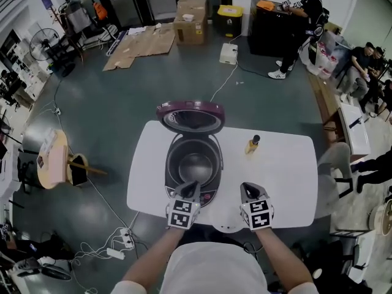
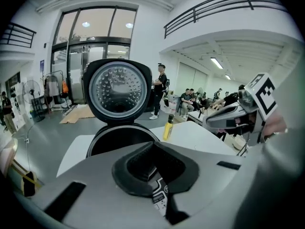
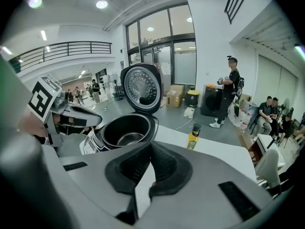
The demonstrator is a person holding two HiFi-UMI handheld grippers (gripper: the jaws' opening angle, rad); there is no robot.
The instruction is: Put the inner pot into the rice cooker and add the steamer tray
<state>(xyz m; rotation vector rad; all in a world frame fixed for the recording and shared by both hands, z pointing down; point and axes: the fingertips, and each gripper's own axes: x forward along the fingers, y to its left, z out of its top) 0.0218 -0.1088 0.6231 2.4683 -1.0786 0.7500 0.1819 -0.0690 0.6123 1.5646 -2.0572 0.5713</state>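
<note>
The rice cooker (image 1: 193,164) stands open on the white table (image 1: 288,176), its purple lid (image 1: 190,115) raised at the far side. A dark inner pot (image 3: 125,130) sits inside the cooker body. My left gripper (image 1: 191,190) hovers at the cooker's near rim, jaws shut with nothing between them (image 2: 152,146). My right gripper (image 1: 247,191) is beside it to the right, over the table, also shut and empty (image 3: 148,148). A white round thing (image 1: 228,220), perhaps the steamer tray, lies at the table's front edge between the two grippers, partly hidden.
A yellow bottle with a black cap (image 1: 252,144) stands on the table right of the cooker. A round wooden stool (image 1: 54,158) and cables lie on the floor to the left. Cardboard boxes (image 1: 191,18) and people are far behind.
</note>
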